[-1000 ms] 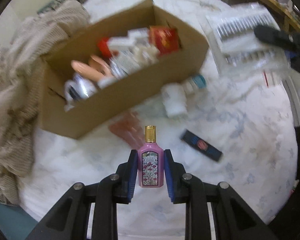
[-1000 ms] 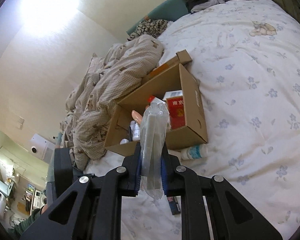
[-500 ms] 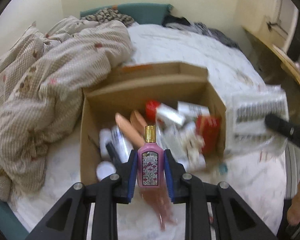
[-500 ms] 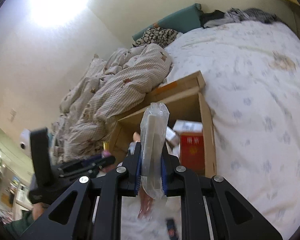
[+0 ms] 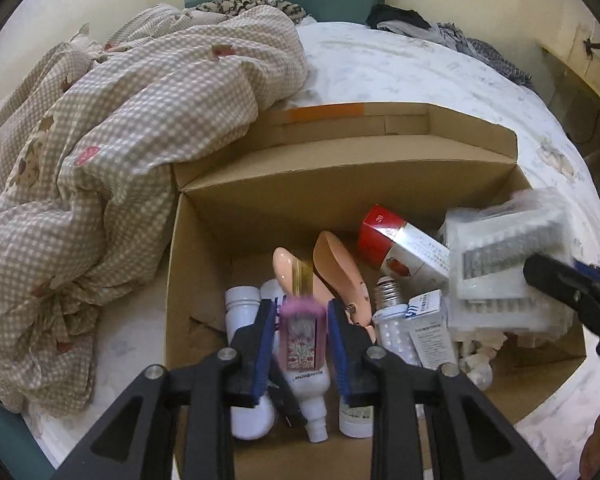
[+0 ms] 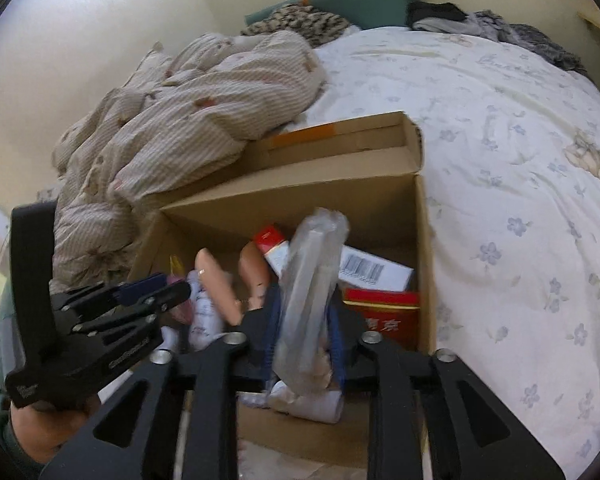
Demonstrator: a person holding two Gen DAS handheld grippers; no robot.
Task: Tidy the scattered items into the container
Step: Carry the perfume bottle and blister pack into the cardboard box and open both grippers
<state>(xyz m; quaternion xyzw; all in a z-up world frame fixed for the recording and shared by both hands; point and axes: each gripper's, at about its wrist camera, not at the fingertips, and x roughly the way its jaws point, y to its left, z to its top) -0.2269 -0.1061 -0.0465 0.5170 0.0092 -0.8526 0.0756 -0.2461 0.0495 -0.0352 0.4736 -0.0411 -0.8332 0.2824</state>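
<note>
The cardboard box (image 5: 204,264) lies open on the bed (image 6: 520,160), directly below both tongs. Left tongs (image 5: 302,344) grasp the pink perfume bottle (image 5: 302,332) upright; right tongs (image 6: 302,344) grasp a clear plastic packet (image 6: 312,292), long axis forward.

Cardboard box (image 5: 340,184) open-topped, floor crowded; bare patch far-left; checked quilt (image 5: 140,140) drapes far-left corner.

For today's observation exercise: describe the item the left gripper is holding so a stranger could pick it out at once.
Start at the open cardboard box on the bed, beside the checked quilt. Over its near-left corner, the left gripper clamps a small perfume bottle. Unlike the white bottles below, it is pink with a floral label and a gold cap.
</note>
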